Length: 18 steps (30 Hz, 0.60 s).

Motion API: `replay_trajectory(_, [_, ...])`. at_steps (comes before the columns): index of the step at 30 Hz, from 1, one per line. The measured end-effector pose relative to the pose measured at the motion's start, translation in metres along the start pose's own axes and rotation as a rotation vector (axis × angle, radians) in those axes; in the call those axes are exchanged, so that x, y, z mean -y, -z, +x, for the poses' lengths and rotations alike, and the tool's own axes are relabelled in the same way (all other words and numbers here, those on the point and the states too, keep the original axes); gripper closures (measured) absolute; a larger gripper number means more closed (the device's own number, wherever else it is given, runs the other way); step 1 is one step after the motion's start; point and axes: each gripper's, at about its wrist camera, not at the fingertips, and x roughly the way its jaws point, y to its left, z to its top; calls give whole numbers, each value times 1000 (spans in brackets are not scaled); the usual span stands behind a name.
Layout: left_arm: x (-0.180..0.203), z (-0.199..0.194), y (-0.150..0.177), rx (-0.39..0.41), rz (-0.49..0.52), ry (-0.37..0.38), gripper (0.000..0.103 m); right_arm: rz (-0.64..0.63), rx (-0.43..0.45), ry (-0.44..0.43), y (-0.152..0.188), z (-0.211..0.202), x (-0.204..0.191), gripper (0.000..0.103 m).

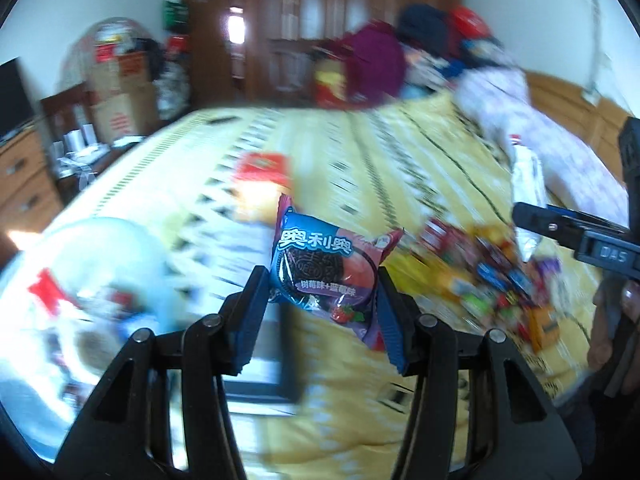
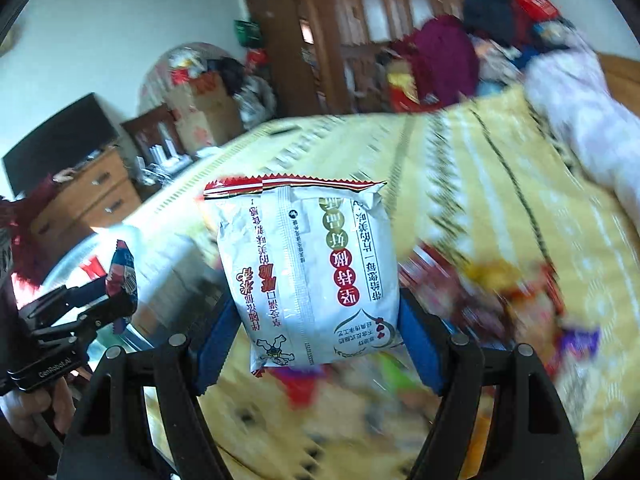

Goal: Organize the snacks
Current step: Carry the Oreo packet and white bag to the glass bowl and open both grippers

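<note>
Two hand-held grippers are each carrying a snack packet in the air above a bed [image 1: 420,184] covered with a yellow patterned blanket; the step in hand appears to be the carry, with both packets already picked up and not yet set down. The left gripper [image 1: 322,292] has its jaws closed narrowly on a blue and pink Oreo packet [image 1: 320,272]; the packet sits at the centre of the left wrist view, its Chinese brand name printed in white above a picture of a dark sandwich biscuit, with a flavour line and berries below. The right gripper [image 2: 318,312] has its jaws set wider, clamped on the two sides of a white snack bag [image 2: 308,276] with a red zigzag top edge; its red and green Chinese lettering appears upside down, and the wording is too distorted to give with confidence. A heap of mixed snacks [image 1: 492,276] lies on the blanket at about four o'clock from the Oreo packet, badly blurred; a clear plastic container [image 1: 80,280] sits at about nine o'clock, near the bed's edge, holding what look like wrapped items. Seen from the right wrist, the left tool's handle reads "GenRobot.AI"; from the left wrist, the right tool shows "DAS". The next move probably calls for choosing a destination for each packet, perhaps the container, and opening the jaws only once each packet is over it.
</note>
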Motion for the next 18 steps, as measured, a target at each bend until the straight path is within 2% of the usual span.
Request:
replay_trajectory(6, [-110, -29, -22, 38, -158, -179, 50, -99, 54, -165, -67, 22, -112, 24])
replay_trajectory(10, [-180, -42, -19, 45, -279, -290, 50, -143, 42, -284, -91, 43, -187, 24])
replay_trajectory(14, [-228, -37, -6, 16, -377, -360, 50, -180, -11, -375, -96, 66, -244, 24])
replay_trajectory(18, [-251, -27, 11, -33, -440, -391, 49, -226, -74, -427, -90, 93, -291, 24])
